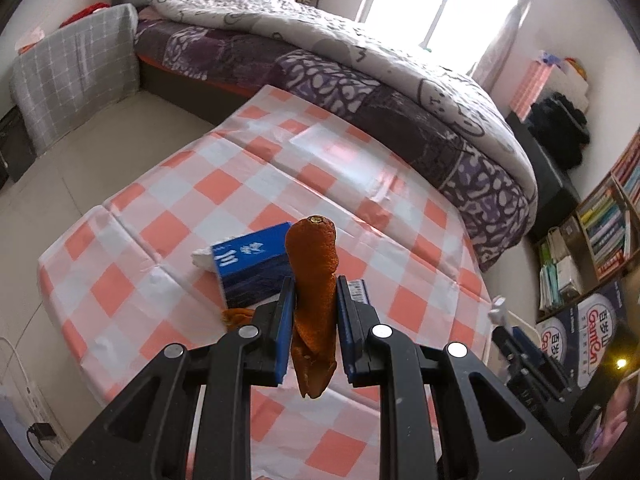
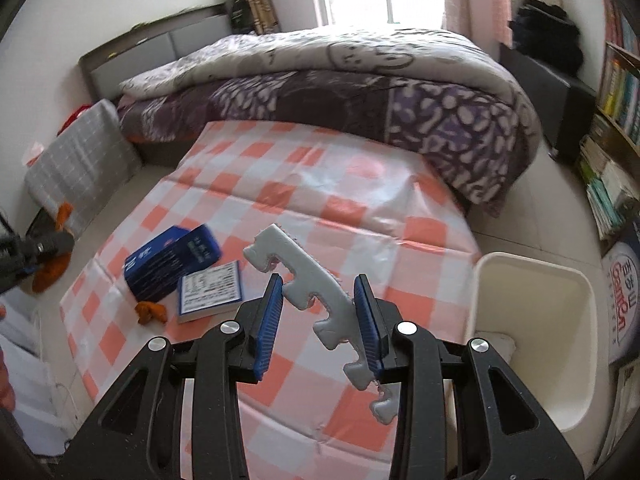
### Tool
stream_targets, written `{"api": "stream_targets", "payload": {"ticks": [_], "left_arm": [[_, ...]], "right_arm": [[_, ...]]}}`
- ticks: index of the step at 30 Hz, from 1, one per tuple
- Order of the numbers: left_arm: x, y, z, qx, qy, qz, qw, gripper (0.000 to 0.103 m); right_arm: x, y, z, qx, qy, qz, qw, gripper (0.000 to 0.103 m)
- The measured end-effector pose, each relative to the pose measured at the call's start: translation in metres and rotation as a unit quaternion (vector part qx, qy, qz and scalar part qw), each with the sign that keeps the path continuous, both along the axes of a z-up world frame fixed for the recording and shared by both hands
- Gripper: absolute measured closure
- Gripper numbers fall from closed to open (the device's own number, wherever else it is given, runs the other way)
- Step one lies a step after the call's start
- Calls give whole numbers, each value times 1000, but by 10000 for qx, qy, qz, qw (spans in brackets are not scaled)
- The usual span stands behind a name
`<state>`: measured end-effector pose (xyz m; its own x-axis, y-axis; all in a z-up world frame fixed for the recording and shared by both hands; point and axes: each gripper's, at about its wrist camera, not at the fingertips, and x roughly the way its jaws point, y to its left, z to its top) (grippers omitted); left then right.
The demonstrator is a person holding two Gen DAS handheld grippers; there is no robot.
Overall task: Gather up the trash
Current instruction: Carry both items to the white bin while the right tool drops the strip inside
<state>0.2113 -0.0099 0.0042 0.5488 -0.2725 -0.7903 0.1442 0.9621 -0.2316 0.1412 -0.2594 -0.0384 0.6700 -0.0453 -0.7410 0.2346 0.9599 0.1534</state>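
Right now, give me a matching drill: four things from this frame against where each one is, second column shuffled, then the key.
Things:
1. orange peel
2. grey foam strip
3. white bin
4. blue box

Places:
A. on the floor beside the checked mat
B. between the jaws of the right gripper
C. lying on the checked mat
D. between the jaws of the left gripper

Pairs: 1-D, 2-B, 3-A, 4-C
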Motion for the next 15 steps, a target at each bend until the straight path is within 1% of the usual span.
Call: {"api": "stream_targets", "payload": {"ticks": [9,15], "left_arm": [[-6,-53,-10,165,-36,-438,9989,83],[-15,-90,-17,281,-98,-770,9966,83]], "right_arm": [[-23,-55,10,106,-46,-635,9979,68],[-45,-101,9,249,74,-1238,9920,67]]}}
